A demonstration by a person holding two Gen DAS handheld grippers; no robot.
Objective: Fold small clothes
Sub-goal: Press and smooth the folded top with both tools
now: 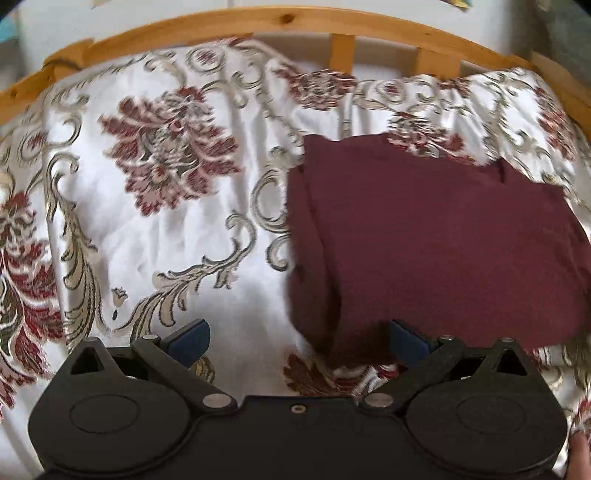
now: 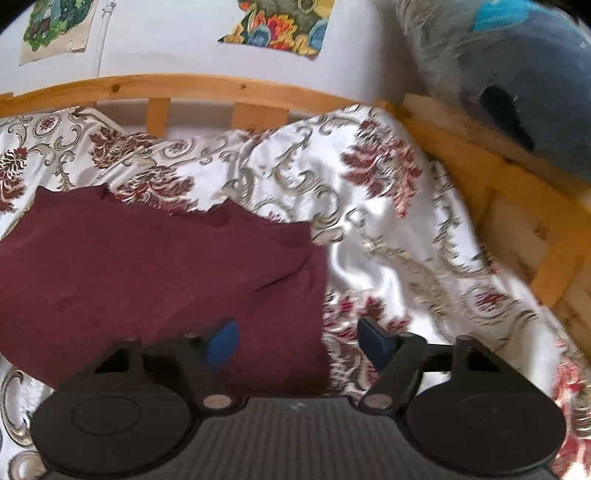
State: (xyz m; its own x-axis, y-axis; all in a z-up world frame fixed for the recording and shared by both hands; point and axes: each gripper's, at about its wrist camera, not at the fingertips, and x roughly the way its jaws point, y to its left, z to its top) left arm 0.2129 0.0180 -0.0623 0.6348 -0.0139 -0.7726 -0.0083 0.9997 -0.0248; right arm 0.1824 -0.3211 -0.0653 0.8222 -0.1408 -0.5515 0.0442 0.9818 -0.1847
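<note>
The left hand-held gripper (image 1: 297,341) is released, its blue pads spread wide and holding nothing, low over the near left corner of the maroon garment (image 1: 424,236). The right hand-held gripper (image 2: 297,341) is likewise spread and empty, straddling the garment's near right edge (image 2: 147,280). The garment lies folded flat on the floral bedspread (image 1: 166,240), which covers a bed with a wooden frame (image 1: 258,18). Colourful pictures (image 2: 280,26) hang on the wall beyond.
</note>
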